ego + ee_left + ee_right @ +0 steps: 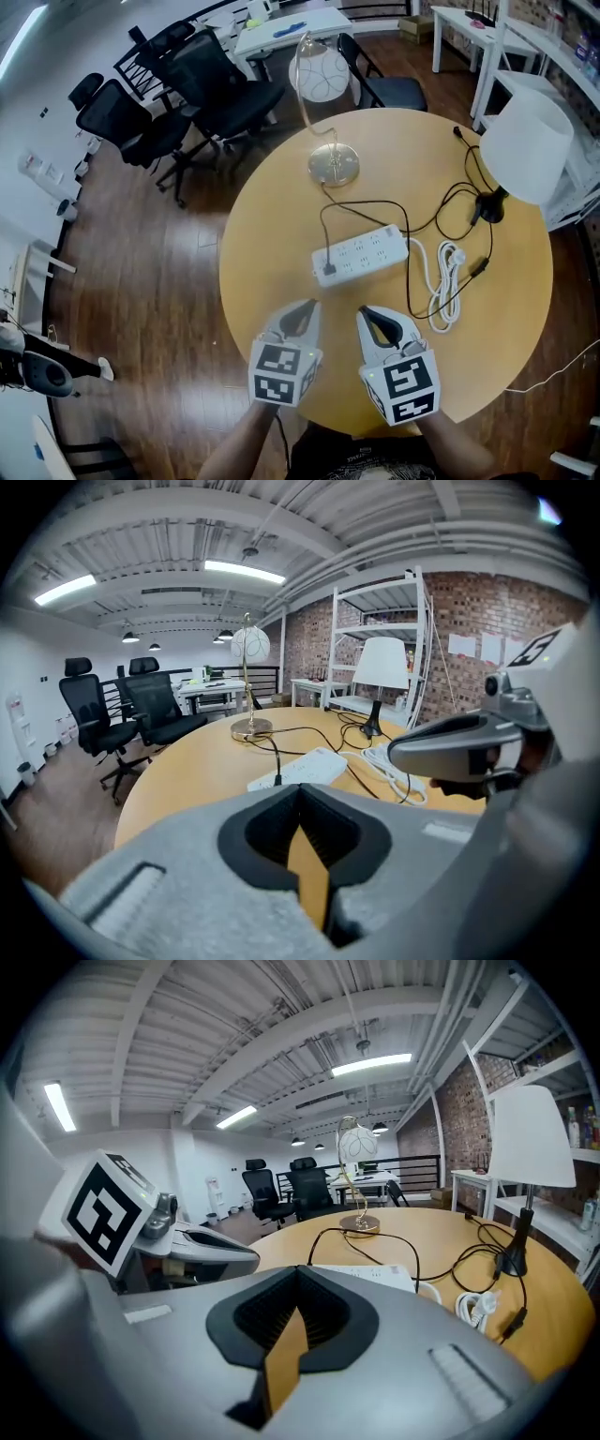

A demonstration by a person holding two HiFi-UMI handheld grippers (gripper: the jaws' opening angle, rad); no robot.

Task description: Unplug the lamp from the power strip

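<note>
A white power strip [361,255] lies mid-table with a black plug [328,270] in its left end; black cord loops away from it toward the lamps. A gold lamp [333,164] with a globe shade stands behind the strip. A white-shaded lamp [525,145] stands at the right. My left gripper [307,306] and right gripper [367,312] hover side by side over the table's near edge, short of the strip, both shut and empty. The strip [305,768] and plug [277,778] lie ahead in the left gripper view. The strip [370,1277] shows just past the jaws in the right gripper view.
The strip's own white cord [445,281] lies coiled to its right, beside a black inline switch [479,267]. The round wooden table [272,234] drops off at its edge. Black office chairs [187,94] stand at the back left, white desks and shelving [487,37] behind.
</note>
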